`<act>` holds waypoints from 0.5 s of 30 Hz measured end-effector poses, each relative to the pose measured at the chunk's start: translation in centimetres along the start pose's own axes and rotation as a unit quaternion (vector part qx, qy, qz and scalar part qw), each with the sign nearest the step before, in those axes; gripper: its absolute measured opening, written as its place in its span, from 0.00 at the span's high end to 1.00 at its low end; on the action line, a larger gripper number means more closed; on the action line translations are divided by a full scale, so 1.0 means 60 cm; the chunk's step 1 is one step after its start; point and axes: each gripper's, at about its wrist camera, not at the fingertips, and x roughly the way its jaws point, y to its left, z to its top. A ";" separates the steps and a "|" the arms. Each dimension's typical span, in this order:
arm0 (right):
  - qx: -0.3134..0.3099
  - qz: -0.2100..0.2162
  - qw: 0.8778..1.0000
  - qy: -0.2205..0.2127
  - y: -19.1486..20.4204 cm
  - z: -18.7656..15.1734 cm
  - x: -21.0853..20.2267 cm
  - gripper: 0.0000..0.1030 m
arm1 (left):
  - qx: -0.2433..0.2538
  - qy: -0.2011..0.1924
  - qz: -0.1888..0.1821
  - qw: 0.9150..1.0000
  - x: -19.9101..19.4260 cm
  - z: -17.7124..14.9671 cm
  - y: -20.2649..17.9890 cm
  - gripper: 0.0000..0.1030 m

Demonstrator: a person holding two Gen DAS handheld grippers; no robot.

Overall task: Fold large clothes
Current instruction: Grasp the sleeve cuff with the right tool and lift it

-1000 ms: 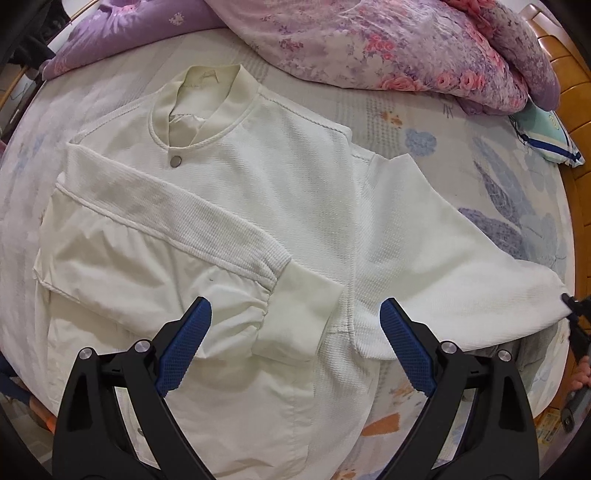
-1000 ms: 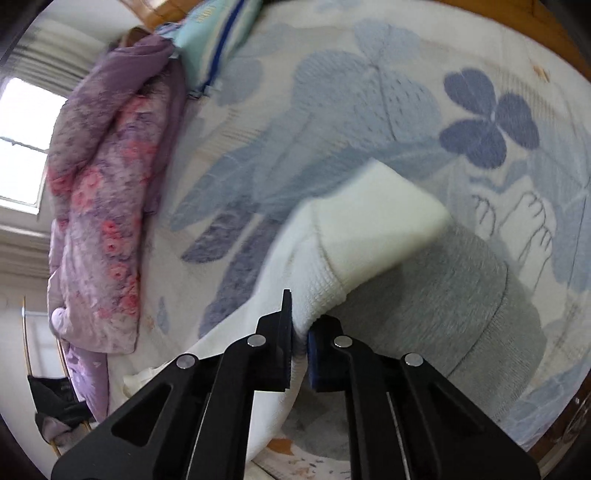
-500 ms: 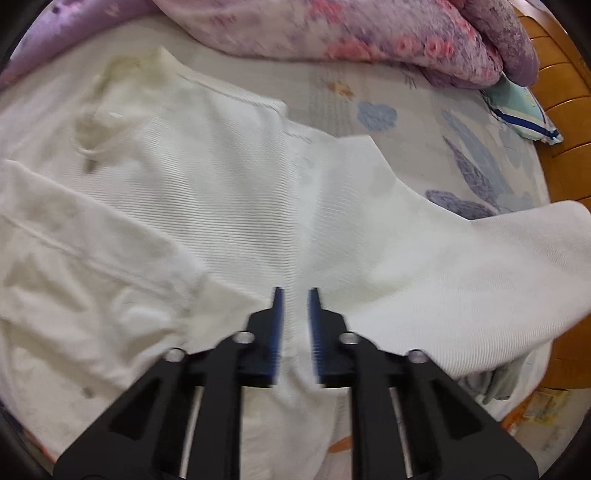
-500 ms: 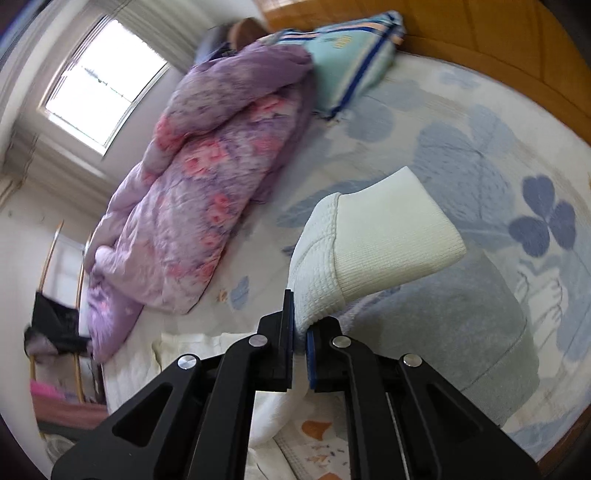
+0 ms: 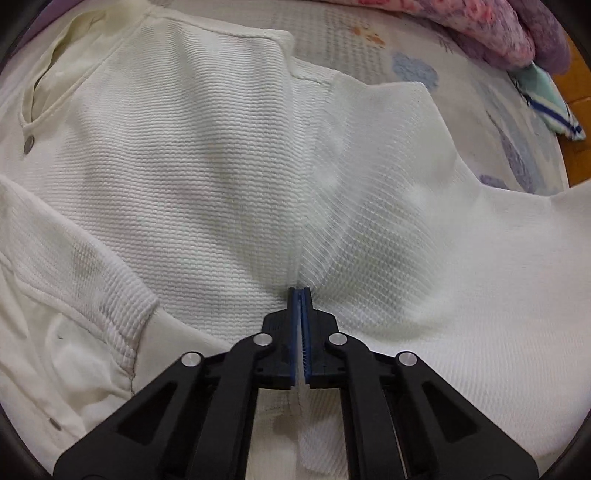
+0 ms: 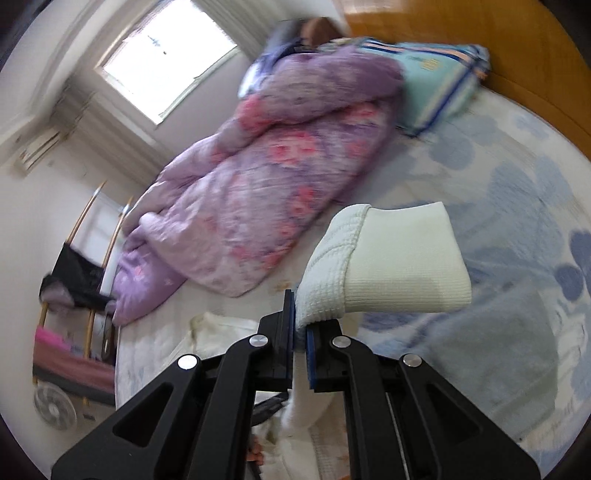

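A white waffle-knit jacket (image 5: pixel 207 177) lies flat on the bed, collar (image 5: pixel 55 92) at the upper left. One sleeve (image 5: pixel 74 266) is folded across its front. My left gripper (image 5: pixel 300 291) points down at the seam where the other sleeve (image 5: pixel 480 258) joins the body. Its jaws are closing tight on a small ridge of that fabric. In the right wrist view my right gripper (image 6: pixel 300 314) is shut on that sleeve just behind its ribbed cuff (image 6: pixel 399 269) and holds it raised above the bed. The jacket (image 6: pixel 221 332) shows below it.
A purple floral quilt (image 6: pixel 258 206) lies bunched along the far side of the bed, with a teal striped pillow (image 6: pixel 436 77) against the wooden headboard (image 6: pixel 480 22). The flower-print sheet (image 6: pixel 517 184) is bare to the right. A fan (image 6: pixel 55 406) stands on the floor.
My left gripper came down onto the jacket and went from wide open to shut at the sleeve seam. My right gripper rose and rolled, lifting the cuff off the sheet.
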 end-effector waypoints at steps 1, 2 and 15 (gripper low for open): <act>-0.005 0.011 1.000 0.003 0.016 -0.001 0.003 0.95 | -0.006 -0.004 -0.007 1.000 0.001 0.000 0.007 0.97; -0.013 0.028 0.999 0.008 0.045 -0.001 0.013 0.95 | -0.017 -0.008 -0.016 1.000 0.001 -0.001 0.013 0.97; -0.109 0.074 0.990 0.055 0.344 -0.106 0.113 0.95 | -0.029 0.019 -0.098 0.995 -0.009 0.010 0.072 0.97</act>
